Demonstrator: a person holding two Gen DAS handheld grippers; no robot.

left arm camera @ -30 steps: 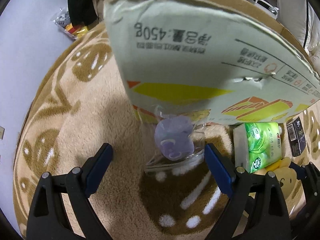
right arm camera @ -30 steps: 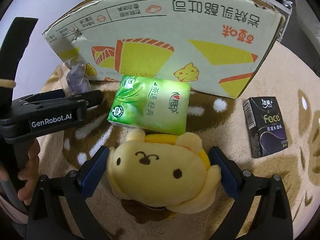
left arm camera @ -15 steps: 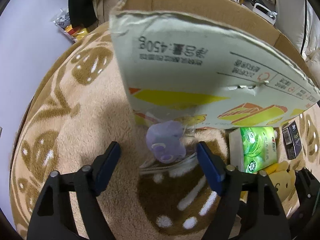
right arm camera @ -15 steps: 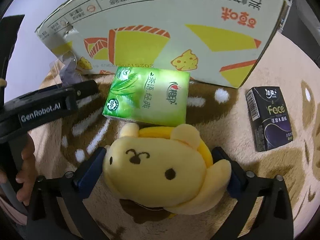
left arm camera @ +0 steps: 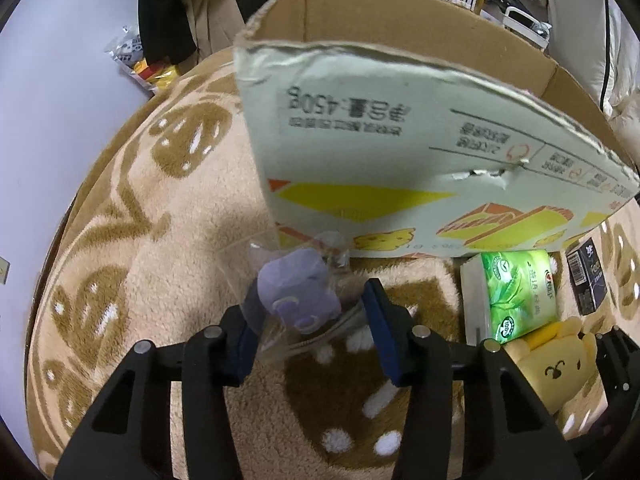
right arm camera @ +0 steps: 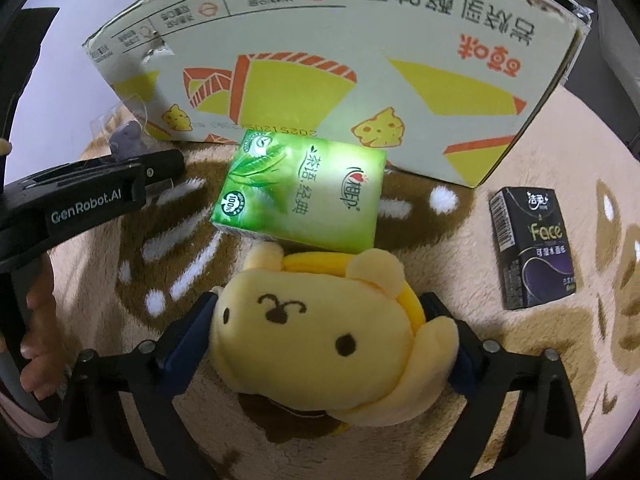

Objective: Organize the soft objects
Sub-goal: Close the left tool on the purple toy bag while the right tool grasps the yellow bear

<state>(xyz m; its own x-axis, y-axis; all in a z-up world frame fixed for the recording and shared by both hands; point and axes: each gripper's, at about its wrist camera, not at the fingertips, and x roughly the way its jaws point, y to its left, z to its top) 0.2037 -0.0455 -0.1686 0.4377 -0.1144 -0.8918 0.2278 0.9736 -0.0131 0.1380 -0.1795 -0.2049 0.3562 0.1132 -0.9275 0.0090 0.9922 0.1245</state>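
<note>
A small purple plush in a clear plastic bag sits between the fingers of my left gripper, which has closed on the bag. It also shows far left in the right wrist view. A yellow bear plush lies on the rug between the pads of my right gripper, which presses on both of its sides. The yellow plush also shows at the right edge of the left wrist view. An open cardboard box stands just behind both toys.
A green tissue pack lies against the box, touching the yellow plush's ears. A black tissue pack lies to the right. All rest on a beige and brown fluffy rug. Clutter and a wall lie beyond the box.
My left gripper's fingers have closed in from wide open onto the bagged purple plush. My right gripper has narrowed onto the yellow plush, and the camera has moved closer to it.
</note>
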